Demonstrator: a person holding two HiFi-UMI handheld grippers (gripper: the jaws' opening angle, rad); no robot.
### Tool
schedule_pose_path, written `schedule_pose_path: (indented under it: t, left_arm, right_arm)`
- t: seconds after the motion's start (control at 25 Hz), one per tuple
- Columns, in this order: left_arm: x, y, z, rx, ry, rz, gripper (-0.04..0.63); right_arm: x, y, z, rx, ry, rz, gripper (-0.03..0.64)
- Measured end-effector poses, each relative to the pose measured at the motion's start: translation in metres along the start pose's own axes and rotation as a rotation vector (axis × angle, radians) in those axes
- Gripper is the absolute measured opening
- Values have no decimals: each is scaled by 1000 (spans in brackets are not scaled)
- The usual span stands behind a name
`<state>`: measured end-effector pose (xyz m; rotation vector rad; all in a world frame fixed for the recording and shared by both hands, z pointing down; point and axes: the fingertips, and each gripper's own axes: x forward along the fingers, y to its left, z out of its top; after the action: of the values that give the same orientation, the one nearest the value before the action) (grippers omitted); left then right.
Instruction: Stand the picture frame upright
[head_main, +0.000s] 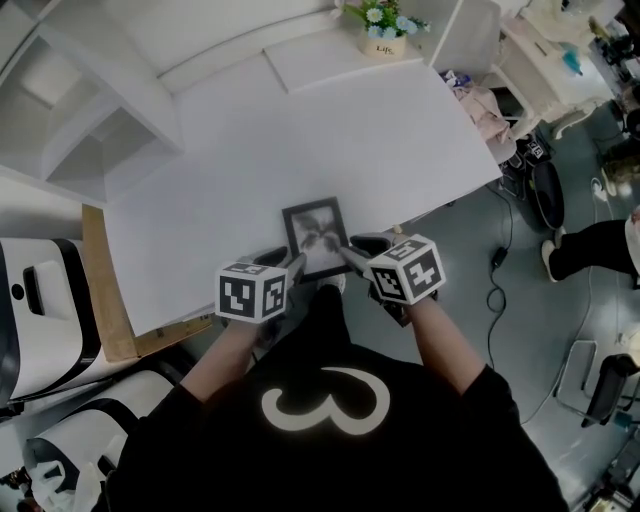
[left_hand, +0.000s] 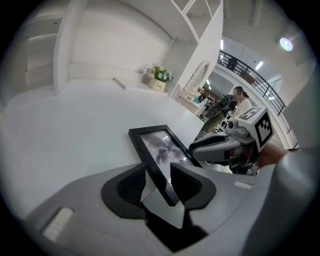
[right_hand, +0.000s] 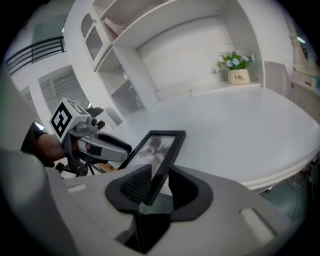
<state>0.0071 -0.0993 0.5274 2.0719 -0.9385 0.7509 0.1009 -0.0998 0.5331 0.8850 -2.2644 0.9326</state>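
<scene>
A black picture frame (head_main: 316, 235) with a grey flower print lies at the near edge of the white table (head_main: 300, 140). My left gripper (head_main: 297, 266) is shut on the frame's left side, near its near corner; the left gripper view shows the frame (left_hand: 160, 150) wedged between the pads of that gripper (left_hand: 160, 182). My right gripper (head_main: 350, 252) is at the frame's right side. In the right gripper view, the frame (right_hand: 157, 150) edge sits between the jaws of this gripper (right_hand: 159, 182), which stand slightly open around it.
A small pot of flowers (head_main: 385, 30) stands at the table's far edge. White shelving (head_main: 90, 110) rises at the far left. A wooden plank (head_main: 105, 290) and a white machine (head_main: 40, 310) are left of the table. Cables and chairs crowd the floor at right.
</scene>
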Motion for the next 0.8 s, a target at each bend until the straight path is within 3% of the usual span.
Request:
schedule_pose_path:
  t: [0.28,0.4,0.6,0.8]
  left_arm:
    - [-13,-2,-16,-192,4,-153,155]
    - [-11,-10,-24,-310,12,-239,171]
    - [-5,-18,-28,-455,23,-359,195]
    - [-1,-24,-33,-474,74,-398,198]
  right_arm:
    - [-6,0,-19,273,-5,146,114]
    - [-3,0,-22,366,-3,208,134]
    - [6,-3,-23,424,29,263,143]
    - [12,1,-21,440,63,322,143]
